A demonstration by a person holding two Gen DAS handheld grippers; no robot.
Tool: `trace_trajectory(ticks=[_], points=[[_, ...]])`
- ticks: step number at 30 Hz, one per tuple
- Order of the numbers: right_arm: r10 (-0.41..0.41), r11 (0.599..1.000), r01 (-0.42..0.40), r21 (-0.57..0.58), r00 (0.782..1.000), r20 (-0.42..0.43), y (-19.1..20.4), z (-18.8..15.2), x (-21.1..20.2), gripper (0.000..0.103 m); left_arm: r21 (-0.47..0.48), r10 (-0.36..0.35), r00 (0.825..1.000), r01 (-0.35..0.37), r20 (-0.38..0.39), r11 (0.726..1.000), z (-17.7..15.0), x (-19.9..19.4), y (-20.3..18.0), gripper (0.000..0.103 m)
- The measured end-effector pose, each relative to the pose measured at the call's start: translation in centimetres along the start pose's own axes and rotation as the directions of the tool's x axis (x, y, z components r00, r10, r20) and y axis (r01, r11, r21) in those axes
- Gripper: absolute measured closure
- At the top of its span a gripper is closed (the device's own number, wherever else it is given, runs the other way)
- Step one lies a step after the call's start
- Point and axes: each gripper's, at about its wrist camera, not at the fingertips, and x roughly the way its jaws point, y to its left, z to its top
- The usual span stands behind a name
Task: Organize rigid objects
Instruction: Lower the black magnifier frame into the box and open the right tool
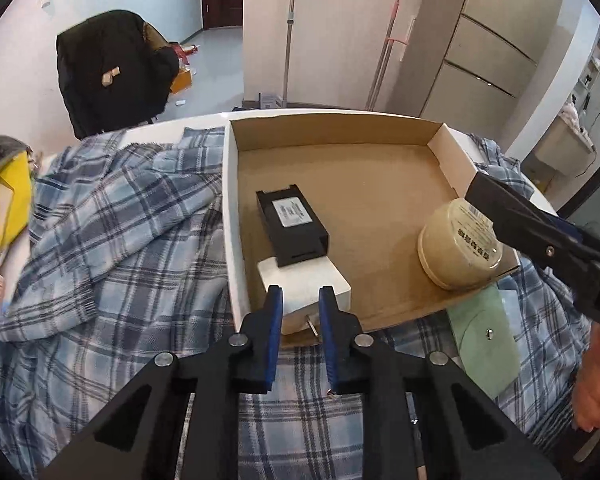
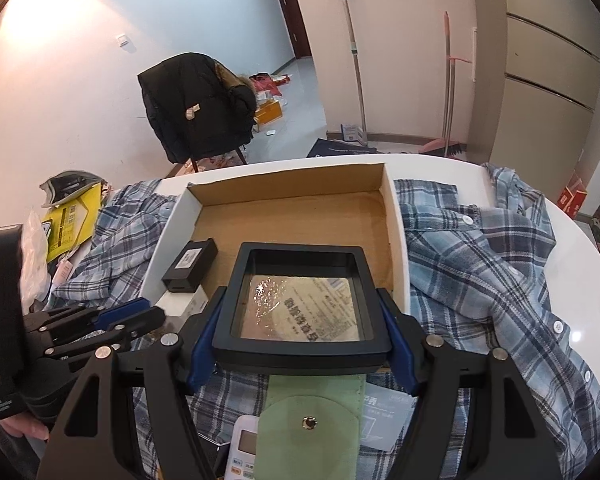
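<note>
The shallow cardboard tray (image 1: pixel 232 200) was seen lying on a plaid shirt (image 1: pixel 112 220) spread over the white table (image 2: pixel 580 264). Against the tray's left wall, a black box (image 1: pixel 292 226) was noted with its long axis running front to back, its near end resting on a white charger (image 1: pixel 304 284) at the tray's near-left corner. The charger's metal prongs pointed toward the camera.

The left gripper (image 1: pixel 298 300) was found directly over the charger's near end, jaws drawn close together, one pad on each side of the white body near the prongs. Whether the pads were actually pressing on it could not be told from the views; the grip was judged likely but unconfirmed.

The right gripper (image 2: pixel 300 320) was observed clamped on a black square frame case (image 2: pixel 304 300), pads on its left and right edges, held over the tray's near-right corner. A cream round tin (image 1: pixel 458 246) was seen in that corner in the left view. A green pouch (image 2: pixel 312 420) and a remote (image 2: pixel 244 444) lay outside the tray on the shirt, at the near edge.

The left hand was judged nearer the charger. Any lift would be taken along the front-to-back line, and the black box resting on it could be disturbed.
</note>
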Motion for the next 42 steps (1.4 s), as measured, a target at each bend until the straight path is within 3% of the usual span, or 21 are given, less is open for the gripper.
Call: trace_trajectory(ticks=[6, 9, 11, 14, 16, 17, 18, 20, 22, 26, 28, 32, 35, 39, 42], points=[[0.027, 0.999, -0.027, -0.021, 1.0, 0.001, 1.2, -0.5, 0.1, 0.034, -0.025, -0.007, 1.0, 0.008, 0.009, 1.0, 0.4, -0.4, 0.7, 0.083], [0.056, 0.998, -0.057, -0.026, 0.998, -0.011, 1.9, -0.7, 0.5, 0.034, -0.057, -0.015, 0.996, 0.02, 0.089, 0.998, 0.8, -2.8, 1.6, 0.083], [0.047, 0.998, -0.047, -0.038, 0.999, -0.001, 2.6, -0.5, 0.8, 0.034, -0.09, -0.015, 0.98, 0.034, 0.197, 0.995, 1.0, -5.1, 2.2, 0.083], [0.018, 0.999, -0.019, -0.048, 1.0, -0.002, 3.7, -0.1, 1.3, 0.034, -0.126, -0.018, 0.961, 0.055, 0.276, 0.99, 1.0, -7.2, 3.0, 0.082], [0.026, 0.999, -0.027, -0.042, 1.0, -0.013, 4.2, 0.1, 1.6, 0.034, -0.147, -0.016, 0.953, 0.063, 0.302, 0.987, 1.2, -8.0, 3.6, 0.059], [0.025, 0.999, -0.025, -0.041, 1.0, -0.015, 4.5, 0.2, 1.8, 0.034, -0.156, -0.004, 0.95, 0.055, 0.314, 0.986, 1.3, -8.2, 3.8, 0.03], [0.022, 0.999, -0.023, -0.041, 1.0, -0.021, 4.7, 0.3, 2.1, 0.034, -0.158, 0.005, 0.943, 0.05, 0.334, 0.986, 1.3, -8.5, 4.0, 0.017], [0.028, 0.999, -0.03, -0.04, 0.998, -0.05, 5.1, 0.5, 2.9, 0.034, -0.146, 0.035, 0.925, 0.023, 0.378, 0.989, 1.3, -8.9, 4.2, 0.017], [0.042, 0.999, -0.044, -0.024, 0.996, -0.078, 5.4, 0.4, 3.6, 0.034, -0.121, 0.064, 0.932, -0.022, 0.357, 0.992, 1.5, -8.4, 3.8, 0.017], [0.071, 0.997, -0.071, 0.005, 0.991, -0.111, 5.8, 0.2, 4.9, 0.034, -0.136, 0.069, 0.943, -0.026, 0.327, 0.99, 1.5, -7.2, 4.1, 0.017], [0.055, 0.998, -0.056, -0.009, 0.993, -0.101, 6.1, 0.1, 5.2, 0.034, -0.142, 0.073, 0.947, -0.029, 0.312, 0.989, 1.4, -7.1, 4.2, 0.017], [-0.01, 0.999, 0.006, -0.035, 0.995, -0.095, 6.5, -0.1, 6.4, 0.034, -0.149, 0.066, 0.935, -0.015, 0.349, 0.989, 1.1, -8.1, 4.3, 0.017], [-0.06, 0.996, 0.055, -0.076, 0.996, -0.069, 6.8, -0.2, 6.7, 0.034, -0.141, 0.061, 0.935, -0.012, 0.349, 0.99, 1.2, -8.3, 4.2, 0.017], [-0.07, 0.992, 0.063, -0.106, 0.995, -0.068, 6.9, -0.3, 6.8, 0.033, -0.141, 0.062, 0.937, -0.013, 0.344, 0.99, 1.2, -8.3, 4.2, 0.017], [-0.084, 0.99, 0.077, -0.119, 0.995, -0.057, 6.7, -0.2, 6.4, 0.023, -0.144, 0.058, 0.938, -0.009, 0.343, 0.99, 1.2, -8.3, 4.2, 0.017]])
